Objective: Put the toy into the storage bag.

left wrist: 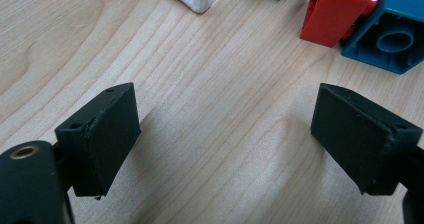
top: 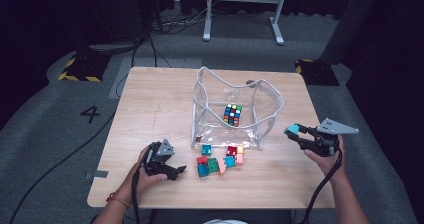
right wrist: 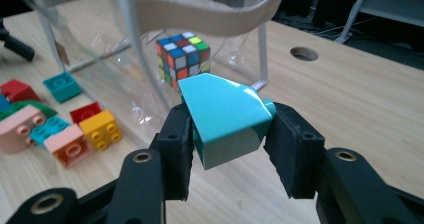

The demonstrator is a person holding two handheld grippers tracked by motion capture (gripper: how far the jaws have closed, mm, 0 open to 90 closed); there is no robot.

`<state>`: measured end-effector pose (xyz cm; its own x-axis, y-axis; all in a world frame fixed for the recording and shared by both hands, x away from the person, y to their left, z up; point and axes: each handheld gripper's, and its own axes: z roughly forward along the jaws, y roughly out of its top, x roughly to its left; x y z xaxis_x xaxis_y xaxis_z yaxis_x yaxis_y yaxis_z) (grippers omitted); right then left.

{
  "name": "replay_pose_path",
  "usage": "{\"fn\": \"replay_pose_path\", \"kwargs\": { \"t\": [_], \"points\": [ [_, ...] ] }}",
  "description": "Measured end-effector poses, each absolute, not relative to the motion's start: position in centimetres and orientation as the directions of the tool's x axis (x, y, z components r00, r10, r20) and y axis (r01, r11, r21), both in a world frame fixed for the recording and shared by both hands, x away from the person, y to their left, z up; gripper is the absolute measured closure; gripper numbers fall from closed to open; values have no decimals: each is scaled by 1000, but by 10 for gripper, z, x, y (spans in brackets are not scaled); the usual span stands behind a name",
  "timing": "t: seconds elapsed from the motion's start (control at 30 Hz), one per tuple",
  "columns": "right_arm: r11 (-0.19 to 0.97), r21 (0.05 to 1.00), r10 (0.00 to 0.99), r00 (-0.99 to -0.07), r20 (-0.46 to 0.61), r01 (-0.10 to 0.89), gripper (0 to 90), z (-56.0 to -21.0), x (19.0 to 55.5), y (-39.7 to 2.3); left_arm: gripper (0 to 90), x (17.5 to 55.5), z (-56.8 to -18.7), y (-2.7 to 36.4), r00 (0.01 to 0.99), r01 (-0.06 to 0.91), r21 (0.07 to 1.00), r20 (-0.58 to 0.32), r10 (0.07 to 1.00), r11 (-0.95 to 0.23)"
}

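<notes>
The right gripper (right wrist: 227, 129) pinches a turquoise sloped plastic brick (right wrist: 225, 116); at its 11 o'clock the clear plastic bag (top: 267, 109) holds a colourful puzzle cube (top: 232, 114). The left gripper (left wrist: 225, 134) is spread over the bare wooden counter (top: 150, 99), loose toy bricks (top: 220, 160) at its 1 o'clock.

Bare table (top: 150, 104) on the whole left half, from near edge to far edge: open passage. Bare strip also along the right edge, beside the clear bag (top: 265, 111). Bag stands mid-table, mouth open upward; its white-trimmed rim (top: 220, 79) and drooping strap (right wrist: 200, 14) fence the opening. Puzzle cube (top: 232, 114) takes part of the bag floor. Cluster of loose bricks (top: 220, 160) blocks the near side just in front of the bag. Round hole (right wrist: 304, 53) in the tabletop behind the bag.
</notes>
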<state>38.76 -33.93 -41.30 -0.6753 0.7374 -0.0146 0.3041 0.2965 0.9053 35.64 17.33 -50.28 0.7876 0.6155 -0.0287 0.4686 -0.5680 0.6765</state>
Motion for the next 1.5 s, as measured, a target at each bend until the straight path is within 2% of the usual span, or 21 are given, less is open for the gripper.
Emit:
{"fn": "replay_pose_path", "kwargs": {
  "t": [0.5, 0.87, 1.13, 1.3, 1.5],
  "points": [
    [284, 925, 761, -646, -58, 251, 551, -362, 412, -348, 122, 356, -503, 173, 788, 468, 676, -26, 616, -569],
    [289, 936, 748, -658, -88, 203, 551, -325, 428, -335, 122, 356, -503, 173, 788, 469, 676, -29, 615, -569],
    [300, 937, 717, -690, -97, 180, 551, -304, 437, -318, 122, 356, -503, 173, 788, 468, 676, -27, 616, -569],
    [379, 911, 670, -728, -148, 163, 551, -292, 448, -299, 122, 356, -503, 173, 788, 469, 676, -29, 616, -568],
    [409, 900, 625, -765, -152, 155, 551, -277, 460, -281, 122, 356, -503, 173, 788, 468, 676, -27, 616, -569]
  ]
}}
